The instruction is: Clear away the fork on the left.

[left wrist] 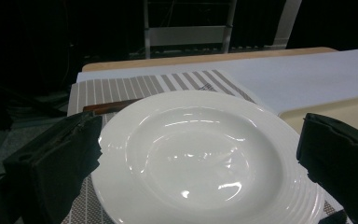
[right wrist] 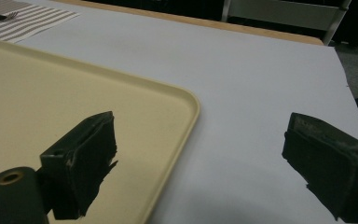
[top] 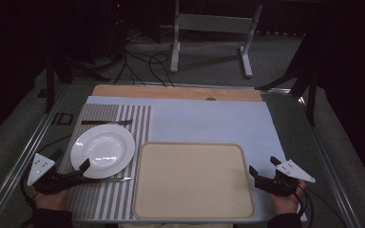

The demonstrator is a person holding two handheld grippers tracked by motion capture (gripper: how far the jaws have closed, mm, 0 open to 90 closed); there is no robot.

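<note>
A white plate (top: 103, 150) sits on the striped placemat (top: 138, 124) near the bench's left edge, between the left gripper's (top: 83, 170) parted jaws. The right gripper (top: 262, 171), also spread, straddles the beige tray's (top: 192, 180) right rim.

A white plate (top: 103, 150) is set on a striped placemat (top: 138, 121) at nine o'clock on the bench (top: 180, 91). A knife (top: 105, 122) is laid just beyond the plate toward twelve o'clock, and another piece of cutlery (top: 114, 179) is seen at its six o'clock edge. A beige tray (top: 192, 180) is placed beside the plate toward three o'clock, on a pale sheet (top: 209, 121). A metal frame (top: 212, 28) and cables (top: 142, 64) are seen on the floor beyond.
</note>
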